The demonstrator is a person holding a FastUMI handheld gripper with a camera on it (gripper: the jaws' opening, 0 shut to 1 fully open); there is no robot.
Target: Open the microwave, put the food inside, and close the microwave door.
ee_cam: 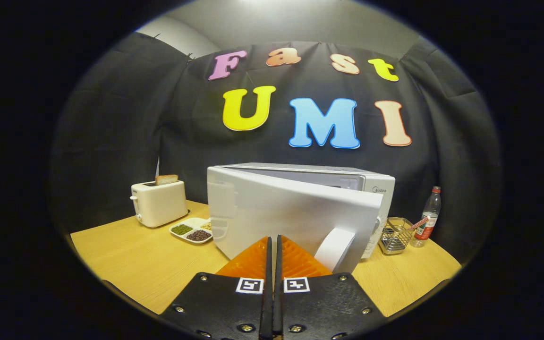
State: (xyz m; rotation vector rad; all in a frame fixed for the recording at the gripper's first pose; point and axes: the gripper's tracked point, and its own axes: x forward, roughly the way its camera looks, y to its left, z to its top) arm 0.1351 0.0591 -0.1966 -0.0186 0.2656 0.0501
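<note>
A white microwave stands on the wooden table, just ahead of the fingers. Its door is ajar, swung partway out from its hinge on the left, so its outer face hides the cavity. The door's white curved handle is just right of the fingertips. My gripper is shut, fingers pressed together with nothing between them, tips close to or touching the lower outer face of the door. A white divided dish with green and dark beans lies on the table left of the microwave.
A white toaster with a slice of bread stands at the back left. Right of the microwave are a wire basket and a clear bottle with a red cap. Bare tabletop lies left and right of the fingers.
</note>
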